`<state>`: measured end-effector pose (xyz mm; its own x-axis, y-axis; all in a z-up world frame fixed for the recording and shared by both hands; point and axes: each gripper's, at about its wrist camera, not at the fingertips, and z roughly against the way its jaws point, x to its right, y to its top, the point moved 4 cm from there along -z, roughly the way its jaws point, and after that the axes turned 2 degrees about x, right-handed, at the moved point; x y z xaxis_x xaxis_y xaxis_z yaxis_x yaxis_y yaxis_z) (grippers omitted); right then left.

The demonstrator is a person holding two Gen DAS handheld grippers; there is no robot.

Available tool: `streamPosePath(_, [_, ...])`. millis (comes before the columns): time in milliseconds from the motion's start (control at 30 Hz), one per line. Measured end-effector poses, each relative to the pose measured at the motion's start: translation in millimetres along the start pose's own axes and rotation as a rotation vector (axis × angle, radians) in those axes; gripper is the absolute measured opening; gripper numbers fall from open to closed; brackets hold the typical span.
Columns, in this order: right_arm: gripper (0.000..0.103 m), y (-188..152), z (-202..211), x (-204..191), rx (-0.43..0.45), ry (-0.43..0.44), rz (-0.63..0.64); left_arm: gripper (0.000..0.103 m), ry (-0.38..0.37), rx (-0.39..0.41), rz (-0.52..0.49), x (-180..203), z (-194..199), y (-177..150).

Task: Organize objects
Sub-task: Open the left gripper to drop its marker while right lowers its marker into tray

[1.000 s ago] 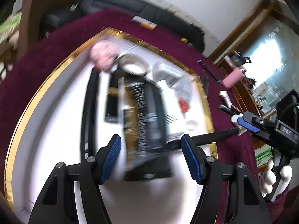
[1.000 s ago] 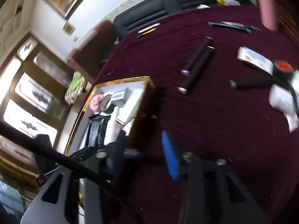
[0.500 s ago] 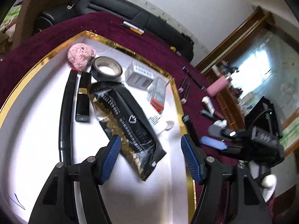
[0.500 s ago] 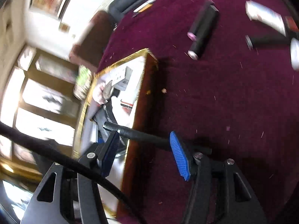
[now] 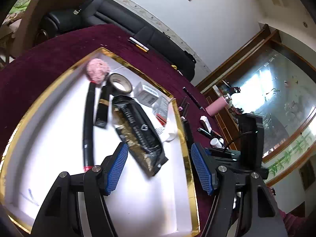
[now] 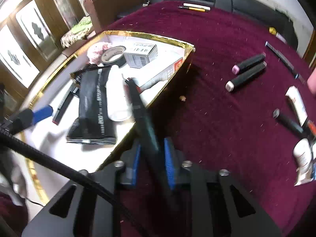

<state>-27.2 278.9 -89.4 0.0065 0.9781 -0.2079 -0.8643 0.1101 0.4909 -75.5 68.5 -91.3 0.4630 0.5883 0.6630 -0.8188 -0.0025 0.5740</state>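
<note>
The right gripper (image 6: 151,154) has its jaws clenched on a dark pen-like tube (image 6: 144,116); they have just been closing, and the tube now sits pinched between the blue pads, its far end reaching forward over the gold rim of the white tray (image 6: 150,36). Just beyond that tip, inside the tray, lie a white bottle (image 6: 116,94) on its side and a black foil packet (image 6: 92,106), with a roll of tape (image 6: 113,56), a small grey box (image 6: 141,55) and a pink fluffy ball (image 6: 96,50) further ahead at the tray's far end. Off to the right of these jaws, on the maroon cloth of the surface (image 6: 207,118), two dark markers (image 6: 246,73) lie side by side, well apart from the tray. The left gripper (image 5: 158,167) hangs over the tray with its jaws released, nothing between the pads. Straight ahead of them lies the same black foil packet (image 5: 138,134), and to their left a long black rod (image 5: 87,126) and a short black tube with a gold band (image 5: 102,110) lie roughly parallel. Beyond those sit the tape and the pink ball near the far corner. To the right of the left jaws, past the tray's gold rim, the body of the other gripper shows above the cloth, with a pink cylinder (image 5: 216,108) further off.
</note>
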Motion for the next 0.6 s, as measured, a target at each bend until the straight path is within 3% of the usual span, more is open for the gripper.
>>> streamPosePath(167, [0.015, 5.2, 28.2, 11.3, 0.026, 0.176, -0.132, 0.061, 0.019, 0.020, 0.029, -14.7, 13.7, -1.3])
streamPosePath(367, [0.015, 7.7, 23.0, 19.2, 0.018, 0.042, -0.104, 0.061, -0.011, 0.039, 0.036, -16.5, 17.4, -1.8])
streamPosePath(467, [0.027, 7.7, 19.7, 21.3, 0.004, -0.021, -0.124, 0.062, -0.023, 0.047, 0.001, -8.9, 21.3, -1.2])
streamPosePath(600, [0.030, 5.1, -1.9, 18.0, -0.035, -0.108, -0.114, 0.063, -0.040, 0.052, -0.024, -1.3, 22.7, -1.8])
